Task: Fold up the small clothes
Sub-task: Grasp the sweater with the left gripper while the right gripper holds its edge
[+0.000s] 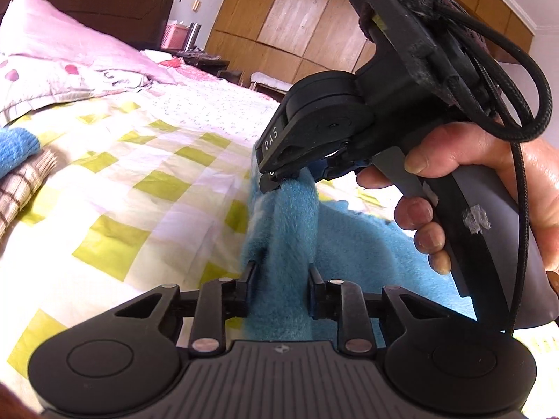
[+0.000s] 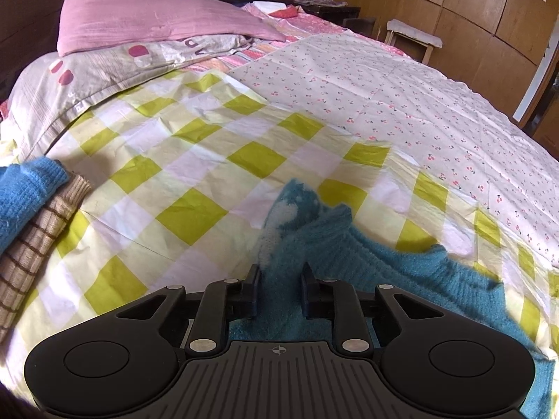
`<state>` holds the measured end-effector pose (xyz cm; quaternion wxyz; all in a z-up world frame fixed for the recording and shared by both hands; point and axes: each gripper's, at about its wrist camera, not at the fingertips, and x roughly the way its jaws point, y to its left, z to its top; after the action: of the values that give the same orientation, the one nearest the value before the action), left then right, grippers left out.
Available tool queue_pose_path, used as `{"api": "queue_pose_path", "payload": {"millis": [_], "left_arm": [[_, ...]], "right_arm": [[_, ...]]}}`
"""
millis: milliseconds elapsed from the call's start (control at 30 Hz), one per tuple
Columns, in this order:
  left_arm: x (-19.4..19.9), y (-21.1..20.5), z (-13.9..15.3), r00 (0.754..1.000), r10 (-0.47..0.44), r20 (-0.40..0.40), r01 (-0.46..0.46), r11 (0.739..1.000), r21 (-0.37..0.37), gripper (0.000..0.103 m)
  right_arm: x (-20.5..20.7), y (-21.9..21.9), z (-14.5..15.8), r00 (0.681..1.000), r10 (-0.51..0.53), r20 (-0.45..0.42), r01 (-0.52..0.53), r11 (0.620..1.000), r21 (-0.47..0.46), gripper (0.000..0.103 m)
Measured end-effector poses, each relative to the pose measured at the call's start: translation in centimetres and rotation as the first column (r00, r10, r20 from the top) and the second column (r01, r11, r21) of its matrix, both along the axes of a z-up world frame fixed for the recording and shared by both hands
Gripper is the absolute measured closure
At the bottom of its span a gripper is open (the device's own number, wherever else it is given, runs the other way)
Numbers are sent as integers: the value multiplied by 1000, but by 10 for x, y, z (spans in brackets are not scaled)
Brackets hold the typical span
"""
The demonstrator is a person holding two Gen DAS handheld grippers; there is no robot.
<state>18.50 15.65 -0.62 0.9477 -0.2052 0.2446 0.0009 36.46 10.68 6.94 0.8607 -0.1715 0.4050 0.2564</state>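
Left gripper (image 1: 281,269) and right gripper (image 2: 281,274) each pinch an edge of the teal garment (image 1: 290,223), lifted taut between them. Its remainder lies on the checked bedsheet (image 2: 195,160).
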Motion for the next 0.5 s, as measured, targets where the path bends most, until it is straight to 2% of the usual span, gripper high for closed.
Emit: {"api": "queue_pose_path", "payload": {"millis": [100,267,500], "left_arm": [[0,-9,7,999,-30,22,30,1000,7,77],[-3,-35,21,997,-64,46,62,996,62,77],[6,-58,40,992,-102,74,95,991,93,77]], "right_arm": [[-2,-17,10,1000,-16,1,15,999,37,82],[-4,-46,25,999,-39,1,39,993,107,83],[-1,-96,43,996,-84,-7,84,977,195,83]]}}
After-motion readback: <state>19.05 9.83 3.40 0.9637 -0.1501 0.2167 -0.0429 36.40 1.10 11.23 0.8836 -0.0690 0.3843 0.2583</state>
